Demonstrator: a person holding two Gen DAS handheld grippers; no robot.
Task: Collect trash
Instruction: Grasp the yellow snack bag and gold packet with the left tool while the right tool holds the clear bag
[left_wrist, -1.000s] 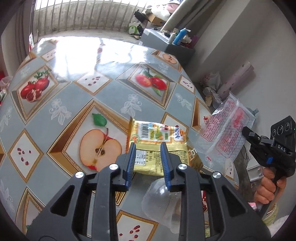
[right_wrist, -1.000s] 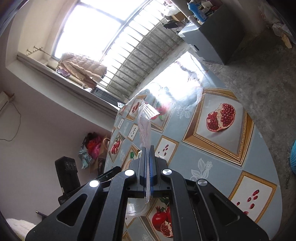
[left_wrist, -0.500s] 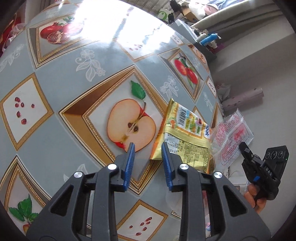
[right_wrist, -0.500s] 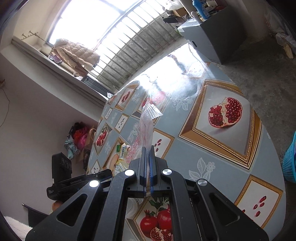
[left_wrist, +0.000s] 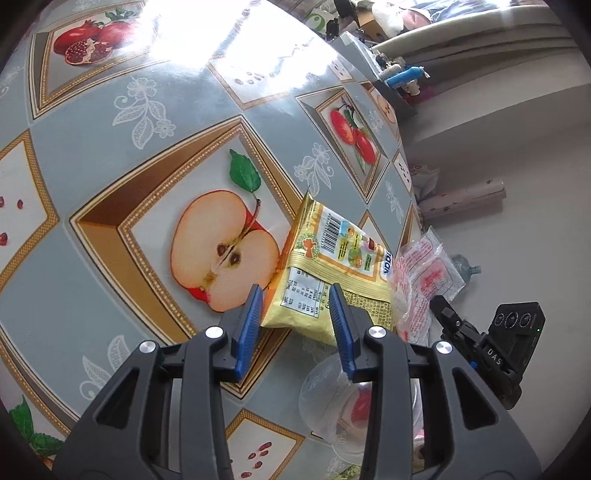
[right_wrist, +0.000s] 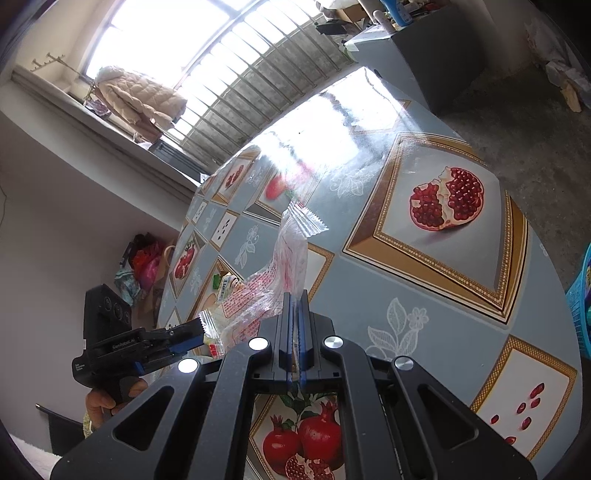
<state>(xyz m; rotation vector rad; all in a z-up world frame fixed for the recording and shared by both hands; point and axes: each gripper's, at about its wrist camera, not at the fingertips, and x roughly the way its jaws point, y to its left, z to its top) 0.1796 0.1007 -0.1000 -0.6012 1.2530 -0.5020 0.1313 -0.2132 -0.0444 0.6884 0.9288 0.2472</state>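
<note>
A yellow snack packet (left_wrist: 332, 258) lies on the fruit-print table (left_wrist: 110, 177) beside the printed apple. My left gripper (left_wrist: 294, 293) straddles the packet's near corner. Its jaws are opening, and the blue pads (left_wrist: 251, 321) do not visibly press on the packet. Just to the right, my right gripper (right_wrist: 294, 297) is shut on a clear wrapper with red print (right_wrist: 290, 251), which sticks up and flops left from its tips. In the left wrist view that wrapper (left_wrist: 424, 273) hangs from the right gripper (left_wrist: 439, 302). In the right wrist view the left gripper (right_wrist: 195, 328) shows at the lower left.
A clear plastic cup (left_wrist: 332, 402) lies on the table under my left gripper's right finger. A blue basket (right_wrist: 580, 295) stands off the table's right edge. A dark cabinet (right_wrist: 413, 48) stands beyond the far edge. On the floor are a roll (left_wrist: 461, 195) and a water bottle (left_wrist: 466, 266).
My left gripper has sunk and rolled, its jaws have widened, and the yellow packet's corner now sits between them. My right gripper has carried the clear wrapper lower, closer to the left one.
</note>
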